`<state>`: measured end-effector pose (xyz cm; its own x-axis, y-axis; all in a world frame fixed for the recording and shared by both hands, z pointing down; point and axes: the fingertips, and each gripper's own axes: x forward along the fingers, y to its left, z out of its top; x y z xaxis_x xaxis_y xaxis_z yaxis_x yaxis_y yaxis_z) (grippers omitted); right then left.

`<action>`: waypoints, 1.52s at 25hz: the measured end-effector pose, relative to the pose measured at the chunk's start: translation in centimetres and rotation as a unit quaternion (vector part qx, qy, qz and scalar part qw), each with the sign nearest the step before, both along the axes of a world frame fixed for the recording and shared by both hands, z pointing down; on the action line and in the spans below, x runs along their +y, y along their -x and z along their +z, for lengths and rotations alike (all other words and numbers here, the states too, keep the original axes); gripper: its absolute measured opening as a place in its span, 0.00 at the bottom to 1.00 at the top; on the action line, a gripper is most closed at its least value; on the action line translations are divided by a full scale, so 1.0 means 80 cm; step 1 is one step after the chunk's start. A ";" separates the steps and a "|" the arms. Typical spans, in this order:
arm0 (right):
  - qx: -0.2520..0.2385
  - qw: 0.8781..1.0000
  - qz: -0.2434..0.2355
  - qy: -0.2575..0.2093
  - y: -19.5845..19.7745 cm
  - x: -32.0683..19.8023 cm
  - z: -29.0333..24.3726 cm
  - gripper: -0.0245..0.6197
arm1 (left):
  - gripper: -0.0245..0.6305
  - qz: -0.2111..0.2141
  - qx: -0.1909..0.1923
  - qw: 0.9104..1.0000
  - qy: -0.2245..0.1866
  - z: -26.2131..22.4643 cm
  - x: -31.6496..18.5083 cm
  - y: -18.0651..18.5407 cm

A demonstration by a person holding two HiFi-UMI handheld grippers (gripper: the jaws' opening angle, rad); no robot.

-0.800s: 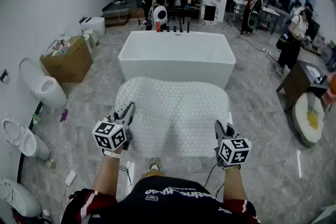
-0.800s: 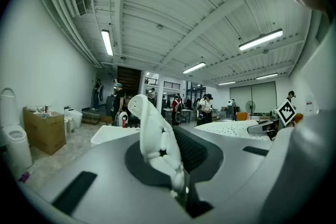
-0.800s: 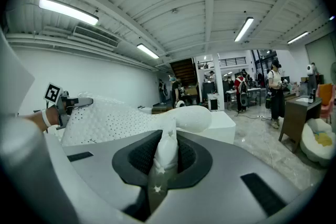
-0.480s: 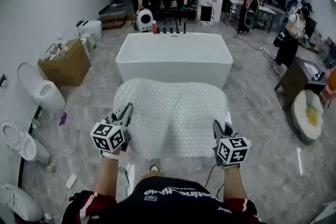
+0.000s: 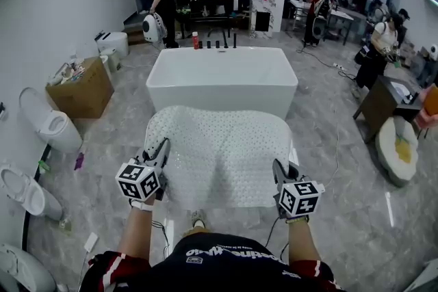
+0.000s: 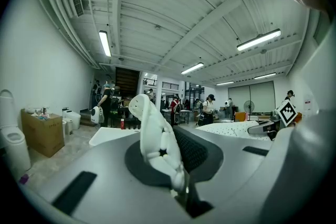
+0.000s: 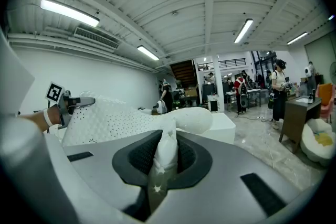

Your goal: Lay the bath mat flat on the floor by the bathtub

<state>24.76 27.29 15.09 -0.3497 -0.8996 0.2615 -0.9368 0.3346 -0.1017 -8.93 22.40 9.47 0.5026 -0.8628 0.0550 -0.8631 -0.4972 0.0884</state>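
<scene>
Looking steeply down in the head view, we see the white, dimpled bath mat [image 5: 222,154] spread between our two hands at 12 o'clock. Its near edge is raised above the grey floor [image 5: 335,215]. The white bathtub [image 5: 219,78] stands just beyond the mat, also at 12 o'clock. From here we cannot tell whether the mat's far edge touches the tub.

The left gripper [image 5: 162,147] meets the mat's near-left corner at about 10 o'clock. The right gripper [image 5: 277,167] meets the near-right corner at about 2 o'clock. This view does not show how the jaws stand.

The gripper views settle that. In the left gripper view the jaws are closed on a fold of the mat's edge, which sticks up between them at 12 o'clock. In the right gripper view the jaws likewise pinch a strip of mat. There the sheet runs off toward 9 o'clock, where the other gripper's marker cube shows.

Only the head view shows the surroundings at floor level. A cardboard box [image 5: 85,89] sits at 10 o'clock and a toilet [image 5: 51,126] stands by the wall at 9 o'clock.
</scene>
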 end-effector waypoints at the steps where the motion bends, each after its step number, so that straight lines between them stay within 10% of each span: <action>1: -0.003 1.000 -0.001 -0.001 -0.001 0.000 0.000 0.11 | 0.08 -0.001 0.000 1.000 -0.001 0.000 0.000 -0.001; 38: -0.016 1.000 -0.013 0.007 0.012 0.011 0.007 0.11 | 0.08 0.004 0.013 1.000 0.009 0.018 0.004 -0.002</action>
